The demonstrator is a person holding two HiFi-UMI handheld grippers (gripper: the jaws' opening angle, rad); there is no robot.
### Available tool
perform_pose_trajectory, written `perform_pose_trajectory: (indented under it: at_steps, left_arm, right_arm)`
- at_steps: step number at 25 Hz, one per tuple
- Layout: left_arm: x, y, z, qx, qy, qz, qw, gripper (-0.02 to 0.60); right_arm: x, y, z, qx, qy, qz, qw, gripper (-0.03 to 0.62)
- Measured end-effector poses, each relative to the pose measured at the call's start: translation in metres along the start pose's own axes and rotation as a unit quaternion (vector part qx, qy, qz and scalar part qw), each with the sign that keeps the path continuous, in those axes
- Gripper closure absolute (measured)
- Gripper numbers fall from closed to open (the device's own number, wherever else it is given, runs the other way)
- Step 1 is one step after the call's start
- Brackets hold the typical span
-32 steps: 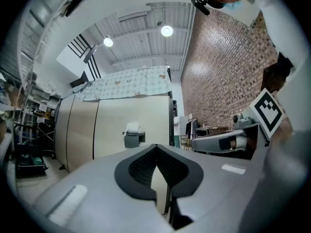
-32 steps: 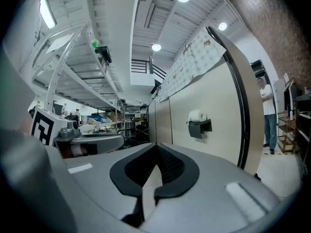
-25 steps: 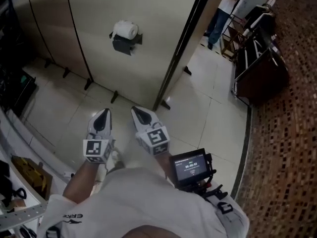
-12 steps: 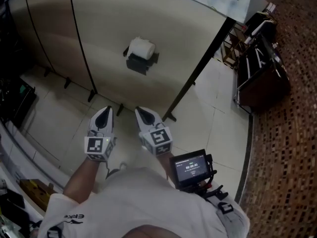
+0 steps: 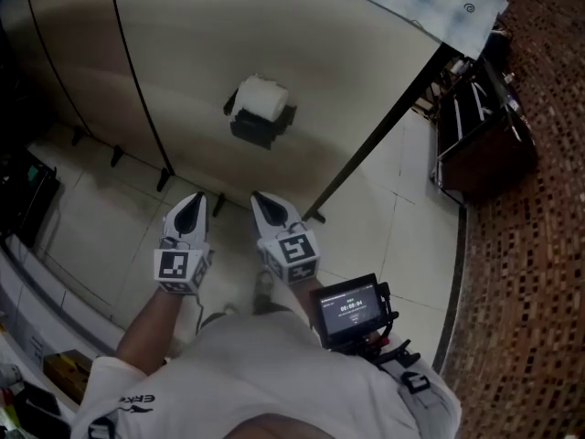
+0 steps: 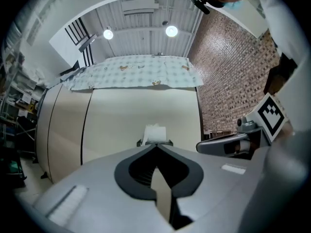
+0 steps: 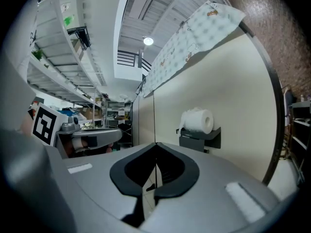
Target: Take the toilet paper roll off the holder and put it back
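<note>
- The grey left gripper (image 5: 191, 205) and grey right gripper (image 5: 262, 200) had both moved closer to the beige partition wall (image 5: 174, 71), each with its fingers pressed together on nothing.
- The white toilet paper roll (image 5: 260, 97) sat on its dark wall-mounted holder (image 5: 262, 128), at twelve o'clock from the grippers and well apart from both.
- A second earlier the roll looked smaller and further toward eleven o'clock. The approach seemed well along, the lift-off not yet begun.

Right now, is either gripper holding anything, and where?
Nothing. Left gripper and right gripper are shut, empty; the toilet paper roll sits on its holder.
</note>
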State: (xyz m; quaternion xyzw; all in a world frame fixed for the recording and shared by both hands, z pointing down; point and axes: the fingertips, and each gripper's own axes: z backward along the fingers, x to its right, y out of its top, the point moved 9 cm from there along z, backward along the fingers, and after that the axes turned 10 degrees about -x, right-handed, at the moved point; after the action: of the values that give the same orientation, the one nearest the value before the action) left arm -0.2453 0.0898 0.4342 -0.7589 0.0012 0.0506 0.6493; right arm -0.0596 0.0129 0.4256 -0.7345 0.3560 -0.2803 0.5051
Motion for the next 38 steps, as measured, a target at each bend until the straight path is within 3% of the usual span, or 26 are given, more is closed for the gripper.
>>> perform_pose_trajectory:
  at_steps: [14, 23, 25, 31, 38]
  left_arm:
    - [0.009, 0.036, -0.131, 0.010, 0.033, -0.004, 0.9994, 0.580]
    - [-0.003, 0.034, -0.164, 0.002, 0.033, -0.008, 0.9994, 0.580]
    - [-0.010, 0.037, -0.171, 0.002, 0.030, -0.009, 0.9995, 0.580]
    - [-0.029, 0.039, -0.181, -0.004, 0.016, -0.012, 0.9998, 0.580]
    - [-0.042, 0.039, -0.190, -0.004, 0.004, -0.015, 0.9999, 0.580]
  right_arm:
    - [0.127, 0.042, -0.056, 0.033, 0.013, 0.018, 0.999, 0.580]
    - [0.151, 0.051, -0.089, 0.033, 0.026, 0.026, 0.999, 0.567]
    - [0.152, 0.055, -0.096, 0.033, 0.032, 0.030, 0.999, 0.535]
    - [0.151, 0.062, -0.118, -0.001, 0.050, 0.047, 0.998, 0.330]
    - [0.160, 0.077, -0.136, -0.019, 0.021, 0.078, 0.997, 0.311]
